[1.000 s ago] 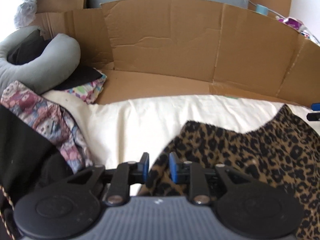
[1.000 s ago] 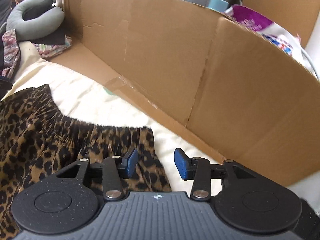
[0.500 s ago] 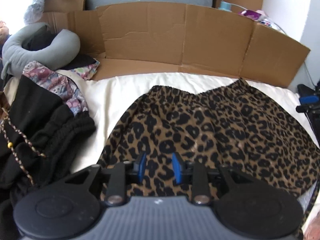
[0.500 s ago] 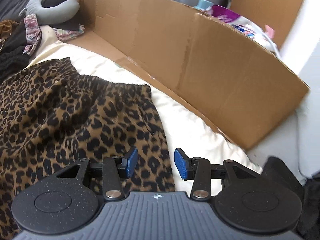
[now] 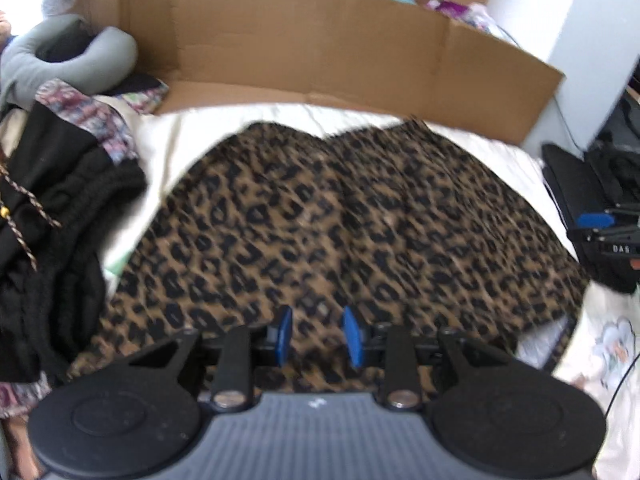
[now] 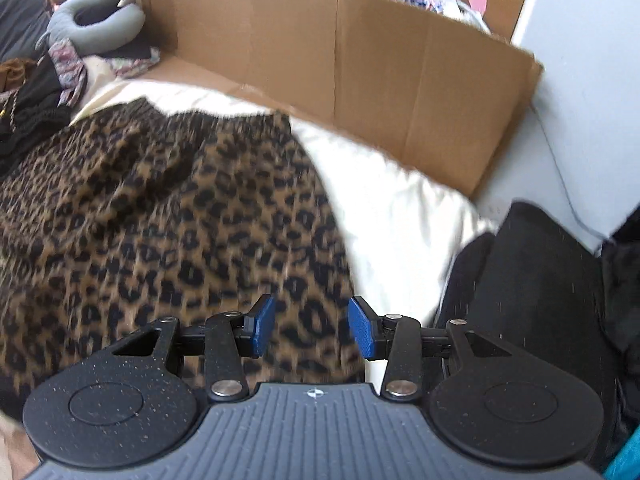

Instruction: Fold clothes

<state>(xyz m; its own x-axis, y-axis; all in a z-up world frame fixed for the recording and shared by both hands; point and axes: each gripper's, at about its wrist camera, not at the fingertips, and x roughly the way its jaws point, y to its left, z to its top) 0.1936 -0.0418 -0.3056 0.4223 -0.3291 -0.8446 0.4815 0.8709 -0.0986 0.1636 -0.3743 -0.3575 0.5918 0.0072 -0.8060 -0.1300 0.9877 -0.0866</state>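
The leopard-print skirt (image 5: pixel 340 216) lies spread flat on the cream sheet (image 6: pixel 392 200), waistband at the far side. Left gripper (image 5: pixel 316 340) and right gripper (image 6: pixel 312 330) hover over its near hem, jaws parted, gripping nothing. The blurred hem probably has two layers; pinching one would skew any fold.

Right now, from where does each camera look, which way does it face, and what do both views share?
Left wrist: sits behind the left tool, looks forward and down over the leopard-print skirt toward the cardboard wall; the right tool shows at the right edge.
Right wrist: sits behind the right tool, over the skirt's right edge, facing the cardboard; only its own open fingers show.
Shared: skirt, cardboard, grey neck pillow, cream sheet.
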